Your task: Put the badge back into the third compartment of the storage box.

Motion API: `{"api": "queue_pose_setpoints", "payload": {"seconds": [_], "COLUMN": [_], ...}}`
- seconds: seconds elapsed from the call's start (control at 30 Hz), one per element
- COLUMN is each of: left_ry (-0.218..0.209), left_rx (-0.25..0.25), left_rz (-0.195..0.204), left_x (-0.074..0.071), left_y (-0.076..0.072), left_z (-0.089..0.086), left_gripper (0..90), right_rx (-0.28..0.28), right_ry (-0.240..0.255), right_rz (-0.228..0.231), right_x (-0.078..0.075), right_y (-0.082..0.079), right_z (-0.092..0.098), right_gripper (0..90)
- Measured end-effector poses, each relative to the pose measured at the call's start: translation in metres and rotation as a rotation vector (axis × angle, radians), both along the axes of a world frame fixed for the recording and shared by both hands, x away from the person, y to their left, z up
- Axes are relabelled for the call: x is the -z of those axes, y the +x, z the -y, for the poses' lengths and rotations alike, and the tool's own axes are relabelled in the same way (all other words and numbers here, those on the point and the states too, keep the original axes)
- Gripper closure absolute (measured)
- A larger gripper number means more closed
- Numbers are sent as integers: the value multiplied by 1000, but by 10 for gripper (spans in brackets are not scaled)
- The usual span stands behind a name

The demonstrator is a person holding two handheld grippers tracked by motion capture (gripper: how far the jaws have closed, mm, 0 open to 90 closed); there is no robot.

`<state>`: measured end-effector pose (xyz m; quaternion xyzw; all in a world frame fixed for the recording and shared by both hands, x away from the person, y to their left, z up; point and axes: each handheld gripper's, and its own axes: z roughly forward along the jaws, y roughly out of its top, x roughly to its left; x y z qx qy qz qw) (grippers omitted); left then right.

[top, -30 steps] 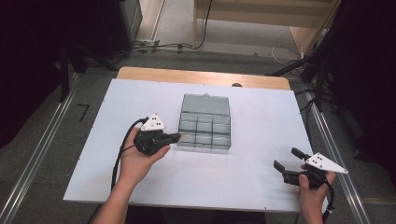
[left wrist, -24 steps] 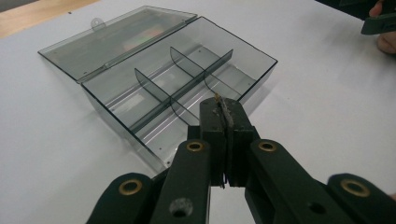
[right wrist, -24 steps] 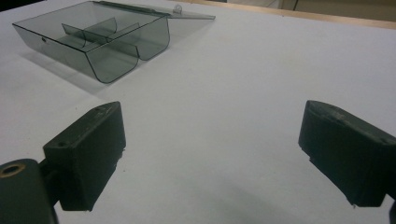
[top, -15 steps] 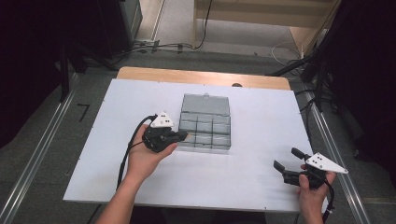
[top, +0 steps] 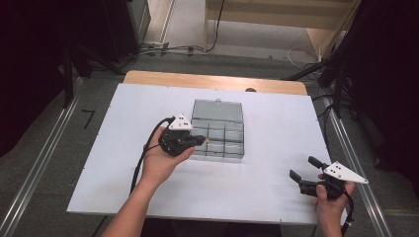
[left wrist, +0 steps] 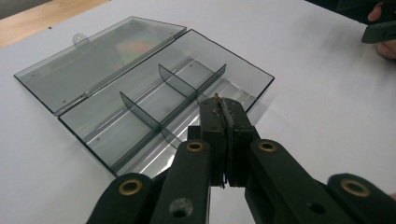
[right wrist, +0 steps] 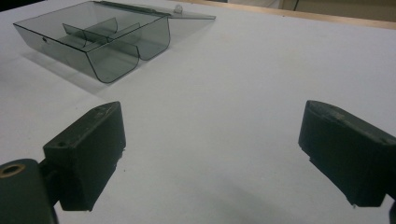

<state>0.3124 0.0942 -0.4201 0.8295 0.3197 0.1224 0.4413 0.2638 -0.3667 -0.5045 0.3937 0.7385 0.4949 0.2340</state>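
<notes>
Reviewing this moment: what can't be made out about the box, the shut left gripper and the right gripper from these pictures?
- Left gripper: something tiny sits between the shut jaw tips in the left gripper view; too small to identify.
- Box: in the high view its near left corner is covered by the left gripper; the tinted, glaring walls leave it unclear whether the compartments hold anything.
- Right gripper: in the right gripper view its open jaws are cut off by the bottom edge.

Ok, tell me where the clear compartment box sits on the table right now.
In the high view the compartment box lies lid-open at the middle of the white table, just right of the left gripper, whose shut fingers reach over its near-left corner.
</notes>
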Motion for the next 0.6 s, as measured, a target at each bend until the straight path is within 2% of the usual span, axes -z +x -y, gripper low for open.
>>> {"api": "queue_pose_setpoints", "payload": {"seconds": [0.6], "left_ry": [-18], "left_rx": [27], "left_rz": [-13], "left_x": [1], "left_y": [20], "left_z": [23], "left_gripper": [899], "right_rx": [-4], "right_ry": [0], "right_rz": [1], "right_x": [0], "right_y": [0], "right_z": [0], "right_gripper": [59]}}
